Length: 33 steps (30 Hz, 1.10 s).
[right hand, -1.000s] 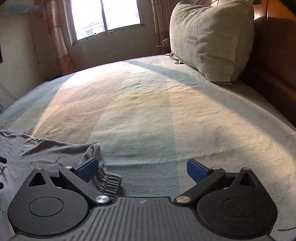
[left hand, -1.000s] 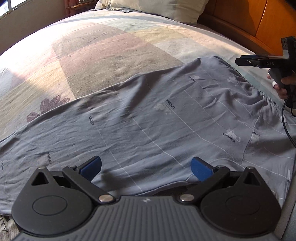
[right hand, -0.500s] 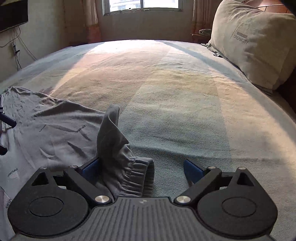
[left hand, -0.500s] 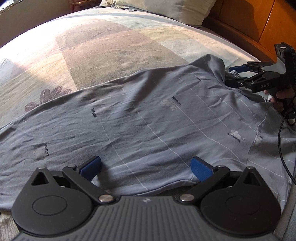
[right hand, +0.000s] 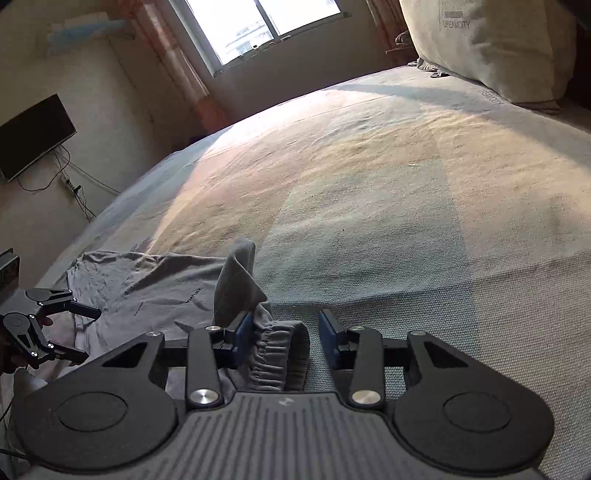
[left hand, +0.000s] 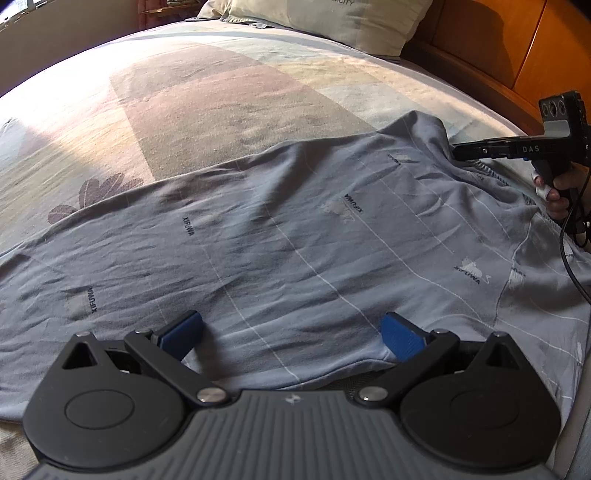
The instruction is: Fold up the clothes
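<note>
Grey-blue trousers of thin knit cloth, printed with small dark lettering and crossed by faint pale lines, lie spread flat and lightly creased along the near edge of a bed covered in a pastel patchwork-block sheet. In the left wrist view the left gripper, black with blue finger pads, sits over the near hem of the cloth with its jaws spread wide and nothing between them. The gathered elastic waistband lies toward the headboard end of the bed, where the right gripper straddles it: the bunched band rests against the left blue pad, the right pad stands a little apart from it, and the jaws are partly narrowed but not clamped. A fold of the cloth stands up just beyond that pad. A hand holds the right gripper's handle at the bed's side edge. A beige pillow leans at the head of the bed against an orange wooden headboard. A window and a dark wall-mounted screen sit beyond the far edge.
</note>
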{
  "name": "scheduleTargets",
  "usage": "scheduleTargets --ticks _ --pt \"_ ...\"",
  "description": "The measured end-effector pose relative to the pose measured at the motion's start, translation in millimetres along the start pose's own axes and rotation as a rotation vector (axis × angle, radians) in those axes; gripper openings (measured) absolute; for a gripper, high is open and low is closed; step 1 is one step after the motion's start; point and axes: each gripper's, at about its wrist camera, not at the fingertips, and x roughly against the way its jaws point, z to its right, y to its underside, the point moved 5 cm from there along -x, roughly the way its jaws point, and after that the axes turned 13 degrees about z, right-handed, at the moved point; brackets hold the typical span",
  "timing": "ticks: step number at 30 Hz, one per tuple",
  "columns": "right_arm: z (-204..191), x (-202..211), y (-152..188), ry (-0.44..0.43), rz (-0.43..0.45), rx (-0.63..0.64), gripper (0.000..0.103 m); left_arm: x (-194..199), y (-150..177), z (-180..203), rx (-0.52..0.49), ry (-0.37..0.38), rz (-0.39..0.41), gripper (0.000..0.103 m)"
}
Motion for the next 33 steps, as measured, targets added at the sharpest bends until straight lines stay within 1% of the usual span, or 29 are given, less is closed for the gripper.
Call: scheduleTargets --ticks 2,3,4,6,8,10,12,14,15,16,18,19,22,23,24,25,26,27,28,29,30,33 --pt "-9 3 3 0.041 -0.005 0.071 0.023 0 0 0 0.000 0.000 -0.004 0.102" --pt "-11 5 2 0.066 -0.001 0.086 0.023 -1 -1 0 0.000 -0.001 -0.006 0.102" --pt "-13 9 0 0.109 0.006 0.111 0.022 -1 -1 0 0.000 -0.001 -0.007 0.102" --pt "-7 19 -8 0.215 0.047 0.121 0.022 0 -1 0 -0.002 -0.003 -0.008 0.102" --pt "7 28 -15 0.332 0.081 0.079 0.023 0 -1 0 -0.001 -0.003 -0.008 0.102" --pt "14 36 -18 0.358 0.094 0.021 0.029 1 -3 0 -0.004 -0.007 -0.015 0.102" --pt "8 44 -23 0.397 0.123 0.037 0.031 3 -7 0 -0.011 -0.012 -0.020 0.102" --pt "-4 53 -31 0.373 0.157 0.018 0.032 8 -14 0 -0.028 -0.008 -0.001 0.102" --pt "-13 56 -34 0.335 0.169 0.003 0.036 10 -20 0 -0.039 -0.006 0.017 0.102" --pt "-22 55 -36 0.300 0.162 0.002 0.039 10 -25 -1 -0.046 -0.005 0.030 0.102" --pt "-40 39 -31 0.240 0.101 0.023 0.042 4 -34 -6 -0.041 -0.009 0.036 0.102" --pt "-45 26 -28 0.232 0.063 0.039 0.042 -2 -36 -11 -0.026 -0.012 0.030 0.102" --pt "-40 -9 -12 0.301 -0.036 0.080 0.042 -2 -38 -22 0.014 -0.051 0.023 0.102" --pt "-32 -19 -4 0.374 -0.061 0.102 0.039 0 -38 -25 0.027 -0.067 0.022 0.103" --pt "-32 -18 -6 0.384 -0.043 0.080 0.038 2 -39 -28 0.040 -0.082 0.021 0.102" --pt "-32 -16 -8 0.394 -0.024 0.058 0.039 3 -39 -31 0.053 -0.098 0.019 0.102" --pt "-34 -12 -12 0.414 -0.026 0.027 0.039 5 -39 -34 0.066 -0.113 0.018 0.102" --pt "-40 -4 -16 0.419 -0.013 0.025 0.040 7 -39 -38 0.079 -0.128 0.017 0.102" --pt "-52 8 -19 0.399 0.001 0.041 0.042 13 -39 -37 0.078 -0.140 0.016 0.102" --pt "-64 20 -23 0.379 0.016 0.056 0.047 26 -38 -31 0.057 -0.148 0.018 0.102" --pt "-78 32 -22 0.363 0.021 0.059 0.053 39 -37 -26 0.036 -0.155 0.019 0.102" --pt "-117 68 -18 0.315 0.033 0.065 0.061 76 -31 -6 -0.013 -0.173 0.020 0.102"
